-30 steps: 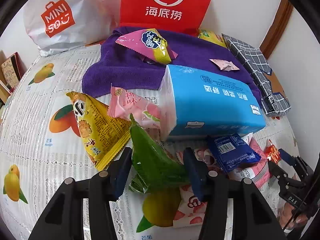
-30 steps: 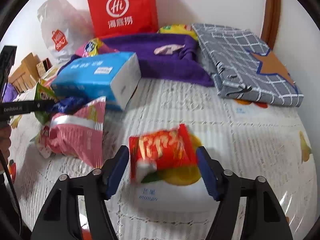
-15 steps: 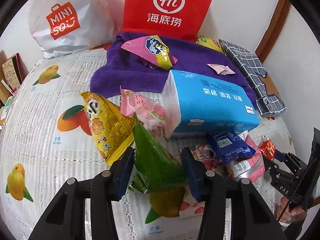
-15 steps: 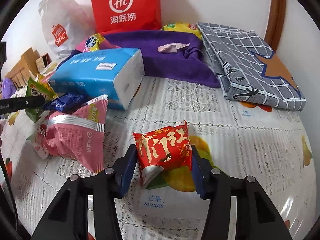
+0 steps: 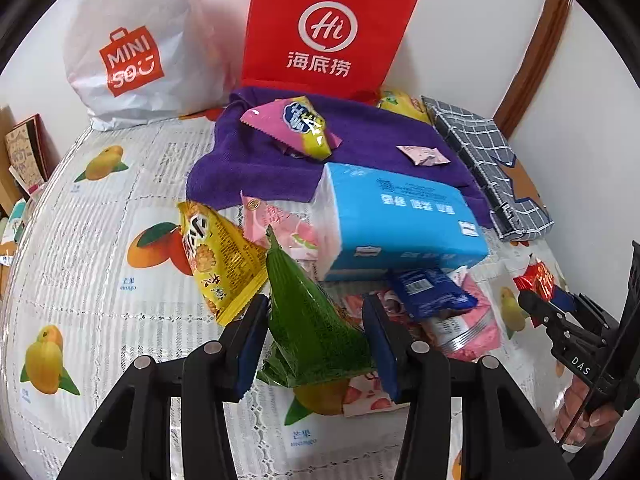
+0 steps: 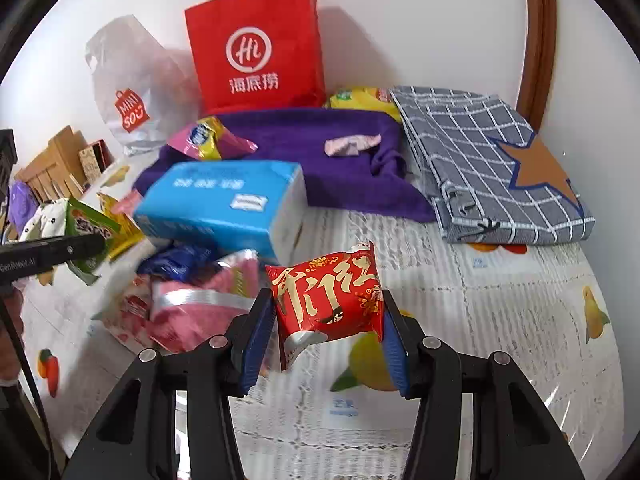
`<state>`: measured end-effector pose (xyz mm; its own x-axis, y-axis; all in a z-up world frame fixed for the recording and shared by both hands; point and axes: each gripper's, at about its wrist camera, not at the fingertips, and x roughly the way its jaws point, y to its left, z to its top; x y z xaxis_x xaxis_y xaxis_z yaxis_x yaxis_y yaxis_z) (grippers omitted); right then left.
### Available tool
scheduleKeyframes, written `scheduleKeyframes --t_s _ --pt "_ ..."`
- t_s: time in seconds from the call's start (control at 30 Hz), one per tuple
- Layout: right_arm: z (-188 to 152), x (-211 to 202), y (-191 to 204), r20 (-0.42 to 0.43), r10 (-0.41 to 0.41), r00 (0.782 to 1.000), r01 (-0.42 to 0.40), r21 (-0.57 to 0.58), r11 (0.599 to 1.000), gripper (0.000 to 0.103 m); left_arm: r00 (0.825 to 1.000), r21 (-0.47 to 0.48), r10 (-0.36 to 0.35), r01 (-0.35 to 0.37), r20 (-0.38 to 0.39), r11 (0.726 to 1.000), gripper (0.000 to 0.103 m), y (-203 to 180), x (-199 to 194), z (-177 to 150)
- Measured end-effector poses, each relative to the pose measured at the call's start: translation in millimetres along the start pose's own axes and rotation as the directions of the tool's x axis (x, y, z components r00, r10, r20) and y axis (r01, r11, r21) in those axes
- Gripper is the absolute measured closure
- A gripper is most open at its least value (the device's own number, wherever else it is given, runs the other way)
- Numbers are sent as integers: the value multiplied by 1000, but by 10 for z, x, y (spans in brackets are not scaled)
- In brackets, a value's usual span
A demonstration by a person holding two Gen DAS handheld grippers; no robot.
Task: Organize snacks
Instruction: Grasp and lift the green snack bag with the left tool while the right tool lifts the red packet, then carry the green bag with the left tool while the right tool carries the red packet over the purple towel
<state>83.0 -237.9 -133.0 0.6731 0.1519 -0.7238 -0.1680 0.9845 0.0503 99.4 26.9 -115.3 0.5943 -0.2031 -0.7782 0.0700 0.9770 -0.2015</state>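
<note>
Your left gripper [image 5: 316,336] is pinching the crinkly green packet [image 5: 308,320], crowded by a yellow packet [image 5: 218,256] and a boxy blue tissue pack [image 5: 396,220]. Your right gripper [image 6: 326,332] is clamping the glossy red packet [image 6: 328,300], raised over the lace-patterned tablecloth [image 6: 480,304].

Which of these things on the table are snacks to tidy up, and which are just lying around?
Snacks for the job:
- green packet, gripped by the left gripper
- red packet, gripped by the right gripper
- yellow packet
- pink-and-yellow packet
- dark blue packet

Just lying about:
- blue tissue pack
- purple towel
- checked cloth
- red paper bag
- white plastic bag
</note>
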Motion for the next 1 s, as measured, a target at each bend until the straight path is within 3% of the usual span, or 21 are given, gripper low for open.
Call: scheduleKeyframes --t_s 0.6,1.0 --pt "459 -310 147 60 19 998 -20 22 1000 52 998 29 -33 31 59 999 57 -210 -334 267" --pt "867 -304 194 87 41 995 -42 7 999 52 996 52 -14 10 84 999 57 -318 -424 601"
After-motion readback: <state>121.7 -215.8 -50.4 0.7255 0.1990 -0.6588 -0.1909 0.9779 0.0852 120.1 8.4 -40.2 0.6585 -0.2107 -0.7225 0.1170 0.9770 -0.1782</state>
